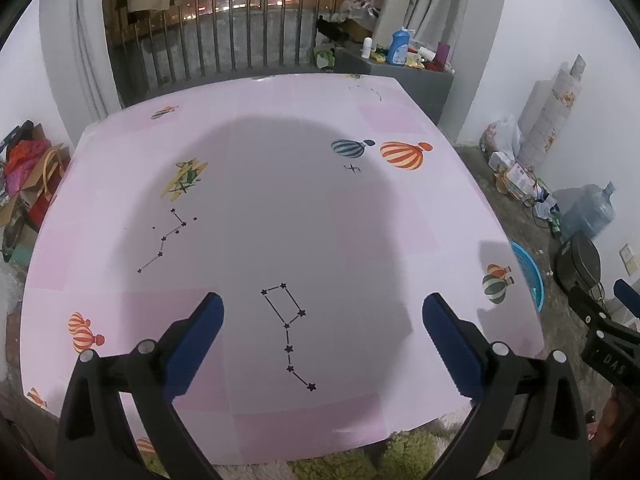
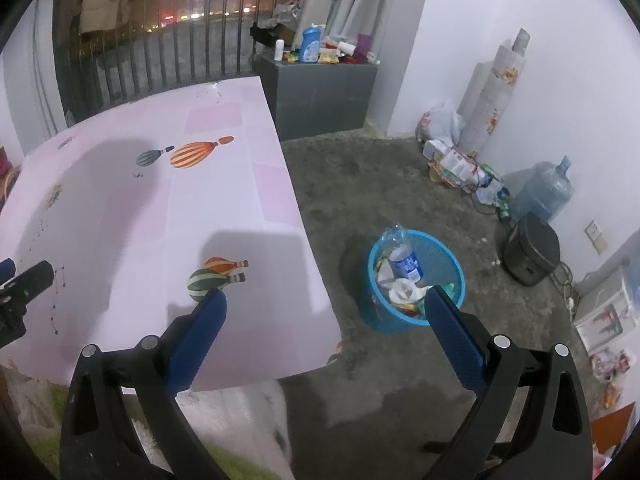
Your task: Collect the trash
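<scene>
Room: bare concrete floor (image 2: 360, 184), white walls, railed window showing night lights; clutter stood along the walls.
Surface: pink table (image 1: 280, 208) printed with balloons and constellations; I saw no loose trash on its top.
Left tongs (image 1: 322, 308): I held them over the near half of the table, jaws spread wide, nothing between them.
Right tongs (image 2: 325, 302): I held them past the table's right edge, jaws also wide and empty, pointed toward the bin, likely because that was where things went.
Trash bin (image 2: 444, 256): blue mesh basket on the floor just beside the table, placed within easy reach.
Contents: a clear plastic bottle (image 2: 402, 256) with blue label stood tilted inside, above crumpled paper and wrappers.
Judgement: collection looked largely done.
</scene>
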Demonstrator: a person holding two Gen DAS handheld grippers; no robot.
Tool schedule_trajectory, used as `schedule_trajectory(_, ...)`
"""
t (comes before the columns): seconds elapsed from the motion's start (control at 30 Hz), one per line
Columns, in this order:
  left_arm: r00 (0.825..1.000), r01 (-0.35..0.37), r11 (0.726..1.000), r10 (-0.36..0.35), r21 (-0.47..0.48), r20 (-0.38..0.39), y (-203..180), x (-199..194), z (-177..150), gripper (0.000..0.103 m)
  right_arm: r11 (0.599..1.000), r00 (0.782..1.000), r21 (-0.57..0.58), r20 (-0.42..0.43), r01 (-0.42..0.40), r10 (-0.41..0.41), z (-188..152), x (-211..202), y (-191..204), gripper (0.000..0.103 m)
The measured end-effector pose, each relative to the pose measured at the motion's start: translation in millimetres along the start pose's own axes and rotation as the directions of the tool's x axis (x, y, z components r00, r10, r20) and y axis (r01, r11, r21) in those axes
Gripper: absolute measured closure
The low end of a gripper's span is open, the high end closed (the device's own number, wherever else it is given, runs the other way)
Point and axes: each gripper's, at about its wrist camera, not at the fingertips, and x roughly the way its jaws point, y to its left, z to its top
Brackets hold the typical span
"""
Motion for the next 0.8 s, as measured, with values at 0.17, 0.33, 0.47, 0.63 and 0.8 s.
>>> schedule_trajectory(0.17, 1.000, -0.006, 1.000, 0.006, 0.001, -0.003, -0.6, -0.2, -0.2, 0.006, 1.000, 1.000, -0.008, 0.003, 0.015, -0.015, 0.1, -0.9, -0.7, 0.008)
schedule_trajectory(0.33, 1.000, -0.005, 1.000, 0.005, -0.001, -0.004, 0.8, -0.1, 0.7, 0.006, 1.000, 1.000, 0.003, 0.006, 0.009, -0.010, 1.0, -1.9, -1.7, 0.008)
schedule_trajectory(0.47, 1.000, -0.007, 1.000, 0.007, -0.001, -0.004, 0.4, -0.3, 0.5, 0.006, 1.000, 1.000, 0.004, 0.017, 0.010, -0.010, 1.1, -3.5, -0.4, 0.008)
schedule_trajectory(0.63, 1.000, -0.007, 1.000, 0.007, -0.002, -0.004, 0.7, -0.5, 0.7, 0.006, 1.000, 1.000, 0.003, 0.016, 0.011, -0.011, 0.8, -3.7, -0.1, 0.008)
schedule_trajectory(0.8, 1.000, -0.006, 1.000, 0.006, -0.001, -0.004, 1.3, -0.2, 1.1, 0.006, 1.000, 1.000, 0.001, 0.018, 0.010, -0.010, -0.2, -3.3, 1.9, 0.008)
